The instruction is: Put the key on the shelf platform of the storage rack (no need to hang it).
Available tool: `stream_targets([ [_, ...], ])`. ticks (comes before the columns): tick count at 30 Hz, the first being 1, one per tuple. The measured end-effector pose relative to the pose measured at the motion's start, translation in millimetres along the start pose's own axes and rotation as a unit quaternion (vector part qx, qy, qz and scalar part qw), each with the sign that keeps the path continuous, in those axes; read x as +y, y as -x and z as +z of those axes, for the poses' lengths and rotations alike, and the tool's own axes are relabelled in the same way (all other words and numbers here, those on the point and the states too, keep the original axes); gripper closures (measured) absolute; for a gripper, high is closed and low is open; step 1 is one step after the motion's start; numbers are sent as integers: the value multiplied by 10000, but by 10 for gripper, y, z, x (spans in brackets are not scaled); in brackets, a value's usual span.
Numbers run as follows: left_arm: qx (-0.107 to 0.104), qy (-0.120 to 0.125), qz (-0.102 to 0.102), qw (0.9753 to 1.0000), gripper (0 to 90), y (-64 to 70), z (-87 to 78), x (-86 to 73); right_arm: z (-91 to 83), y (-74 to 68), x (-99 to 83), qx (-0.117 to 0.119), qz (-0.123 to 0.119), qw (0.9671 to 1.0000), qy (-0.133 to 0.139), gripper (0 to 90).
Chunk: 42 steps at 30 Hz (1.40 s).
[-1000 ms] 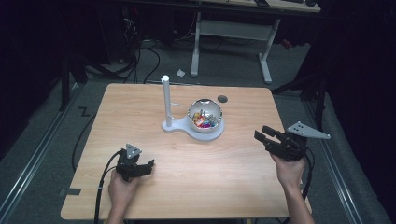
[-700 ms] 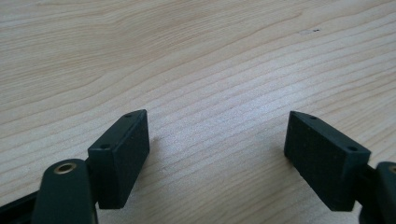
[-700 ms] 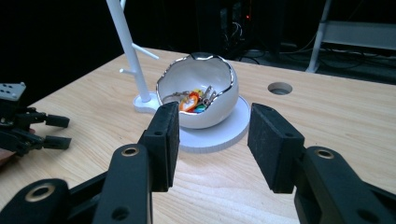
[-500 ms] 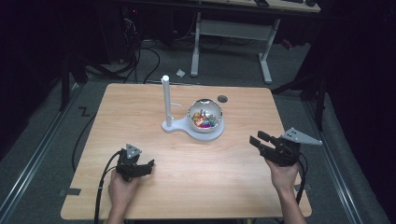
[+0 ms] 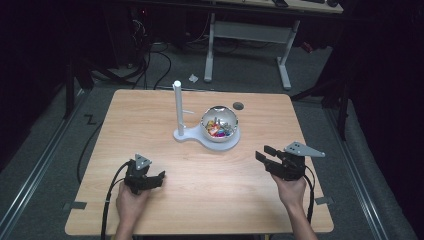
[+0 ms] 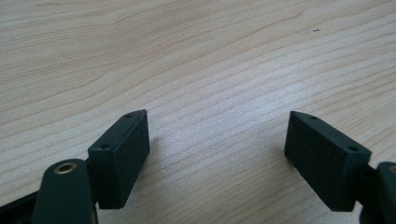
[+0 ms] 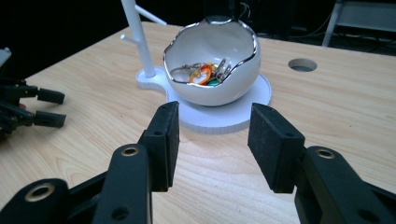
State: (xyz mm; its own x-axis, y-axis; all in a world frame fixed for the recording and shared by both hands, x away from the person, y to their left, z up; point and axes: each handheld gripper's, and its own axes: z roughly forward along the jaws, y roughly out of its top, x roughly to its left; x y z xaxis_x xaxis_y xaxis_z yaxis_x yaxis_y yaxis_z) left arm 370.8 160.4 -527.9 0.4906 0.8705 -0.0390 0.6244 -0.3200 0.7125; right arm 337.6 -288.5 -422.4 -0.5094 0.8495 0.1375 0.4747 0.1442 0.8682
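Observation:
A white egg-shaped bowl (image 5: 220, 123) (image 7: 212, 60) with a silver rim sits on a white base at the table's middle and holds several colourful small items and keys (image 7: 204, 73). A white post (image 5: 177, 105) (image 7: 136, 32) with a short peg rises from the same base, left of the bowl. My right gripper (image 5: 266, 154) (image 7: 212, 140) hovers open at the right, pointing toward the bowl, nothing between its jaws. My left gripper (image 5: 152, 179) (image 6: 217, 154) rests open at the front left, over bare wood.
The wooden table (image 5: 150, 120) has a round cable hole (image 5: 238, 105) (image 7: 302, 64) behind the bowl. Cables trail from both grippers over the front edge. A desk frame (image 5: 250, 40) and cables stand on the dark floor beyond.
My right gripper has moved left and toward the front of the table, turning to face the bowl. The left gripper has stayed in place.

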Motion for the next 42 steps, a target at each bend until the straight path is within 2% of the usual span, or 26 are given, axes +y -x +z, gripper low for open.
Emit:
stream_targets([
  [2,0,0,0,10000,226,0,0,0,31,-15,-15,-22,-62,10000,-32,540],
  [9,-1,0,0,10000,226,0,0,0,160,-26,-99,21,-55,9998,-212,535],
  [13,0,1,0,10000,226,0,0,0,221,-41,-127,-2,-173,9994,-299,534],
  [19,0,0,0,10000,226,0,0,0,304,-17,-186,34,-64,9992,-387,533],
  [39,1,0,1,10000,226,0,0,0,527,145,-429,-130,219,9965,-790,526],
  [42,0,-1,3,10000,226,0,0,0,553,157,-454,-183,196,9960,-852,525],
])
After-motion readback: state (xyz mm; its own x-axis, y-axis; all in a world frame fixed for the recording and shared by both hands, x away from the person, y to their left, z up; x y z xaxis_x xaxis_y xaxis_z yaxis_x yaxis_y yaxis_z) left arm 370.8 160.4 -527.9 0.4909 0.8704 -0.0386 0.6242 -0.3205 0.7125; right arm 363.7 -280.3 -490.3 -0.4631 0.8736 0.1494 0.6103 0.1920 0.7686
